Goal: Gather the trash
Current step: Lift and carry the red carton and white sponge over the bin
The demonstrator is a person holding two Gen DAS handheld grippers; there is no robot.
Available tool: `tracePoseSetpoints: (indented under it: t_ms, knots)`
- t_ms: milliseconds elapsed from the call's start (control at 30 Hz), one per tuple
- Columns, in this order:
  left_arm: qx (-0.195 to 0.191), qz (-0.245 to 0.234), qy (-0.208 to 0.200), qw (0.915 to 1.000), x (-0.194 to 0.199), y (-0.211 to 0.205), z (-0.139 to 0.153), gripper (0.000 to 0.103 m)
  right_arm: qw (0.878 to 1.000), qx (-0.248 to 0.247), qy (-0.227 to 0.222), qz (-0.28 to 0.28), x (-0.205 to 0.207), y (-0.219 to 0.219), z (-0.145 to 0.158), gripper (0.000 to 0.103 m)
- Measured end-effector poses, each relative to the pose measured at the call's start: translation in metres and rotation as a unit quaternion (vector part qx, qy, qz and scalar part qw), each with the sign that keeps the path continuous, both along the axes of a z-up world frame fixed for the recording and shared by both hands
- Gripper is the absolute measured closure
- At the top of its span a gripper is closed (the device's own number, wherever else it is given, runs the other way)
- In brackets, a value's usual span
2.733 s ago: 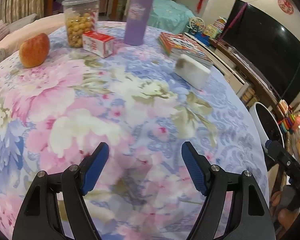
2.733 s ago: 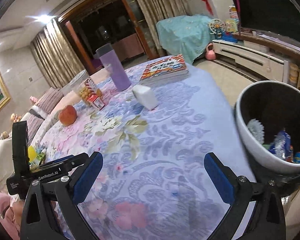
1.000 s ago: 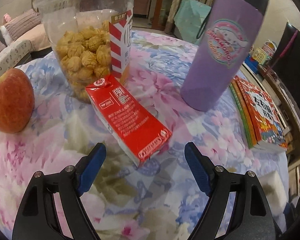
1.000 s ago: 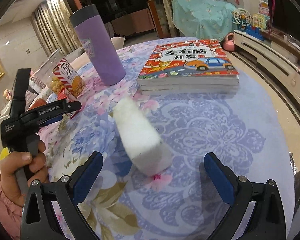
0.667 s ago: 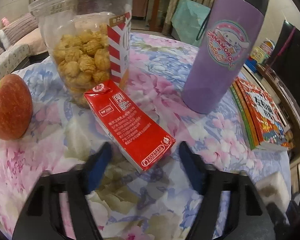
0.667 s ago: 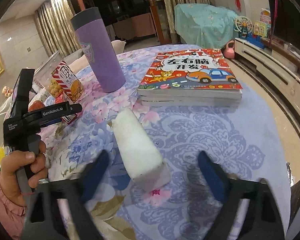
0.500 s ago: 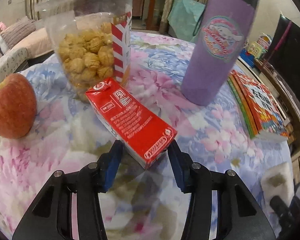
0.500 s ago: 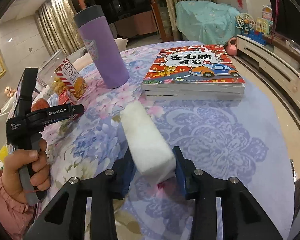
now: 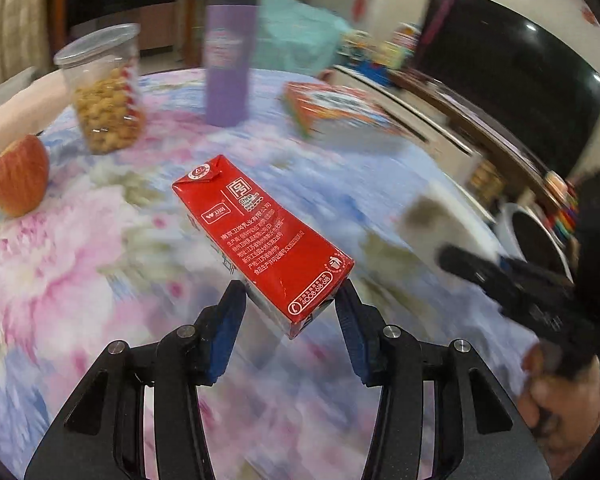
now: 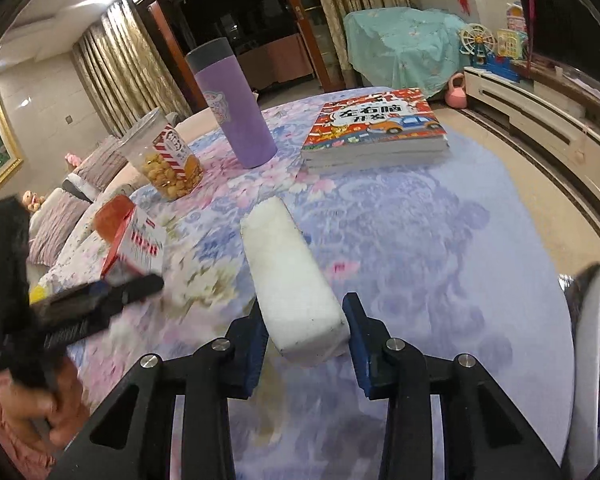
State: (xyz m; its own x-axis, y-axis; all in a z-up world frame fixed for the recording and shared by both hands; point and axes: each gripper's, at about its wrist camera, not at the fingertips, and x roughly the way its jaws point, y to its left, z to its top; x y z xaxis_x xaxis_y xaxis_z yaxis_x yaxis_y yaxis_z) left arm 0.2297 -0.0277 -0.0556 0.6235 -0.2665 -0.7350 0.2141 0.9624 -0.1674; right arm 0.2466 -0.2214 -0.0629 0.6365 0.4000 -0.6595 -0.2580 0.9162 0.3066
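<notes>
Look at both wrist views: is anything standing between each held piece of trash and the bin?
Nothing visible does. The left gripper holds the red drink carton and the right gripper holds the white foam block; only floral tablecloth lies toward the round white bin past the table's edge.

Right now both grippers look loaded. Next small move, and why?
Probably carry both toward the white bin at the table's right edge. The left gripper is shut on the red carton, the right gripper on the white foam block.
</notes>
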Motion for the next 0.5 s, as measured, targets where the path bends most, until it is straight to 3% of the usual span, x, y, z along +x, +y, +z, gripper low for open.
tracePoseSetpoints:
  t_ms: [300,467,500]
  knots:
    - [-0.006,-0.076,0.04,0.9963,-0.055,-0.007,-0.016,0.057,0.999,0.013,0.01,-0.034,-0.06,-0.024,-0.007,0.066]
    - [0.004,-0.05,0.051,0.9974,-0.065,0.004,-0.026,0.056,0.999,0.023,0.02,-0.044,-0.075,-0.027,-0.015,0.066]
    - [0.008,-0.038,0.05,0.998,-0.068,0.006,-0.025,0.052,0.998,0.025,0.021,-0.044,-0.076,-0.026,-0.017,0.066]
